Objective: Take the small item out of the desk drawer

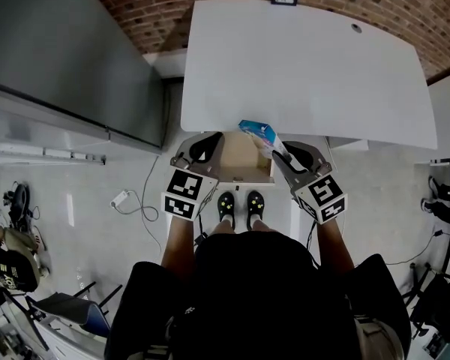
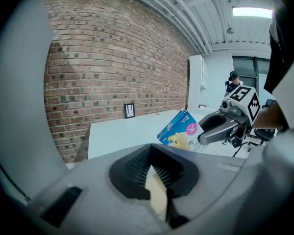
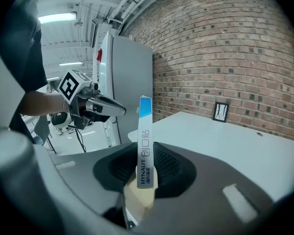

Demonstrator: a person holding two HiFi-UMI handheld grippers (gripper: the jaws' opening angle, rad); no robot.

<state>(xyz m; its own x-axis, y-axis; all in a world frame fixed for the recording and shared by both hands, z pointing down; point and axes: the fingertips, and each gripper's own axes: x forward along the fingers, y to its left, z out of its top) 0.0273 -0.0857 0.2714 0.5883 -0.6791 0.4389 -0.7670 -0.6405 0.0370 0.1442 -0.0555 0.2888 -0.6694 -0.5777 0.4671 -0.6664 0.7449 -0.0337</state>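
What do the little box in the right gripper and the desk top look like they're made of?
Box: thin printed cardboard, slightly glossy, judging by its flat folded edges and printed lettering. Desk top: smooth white matte board, probably laminate; its core isn't visible.

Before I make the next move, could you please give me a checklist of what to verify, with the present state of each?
1. Box gripped by right tool: ok, jaws press both flat faces.
2. Box out of drawer: ok, held above it.
3. Left tool empty: ok, shut on nothing.
4. Drawer closed: not ok, it stands open.
5. Other things in drawer: cannot tell, tools hide part of it.
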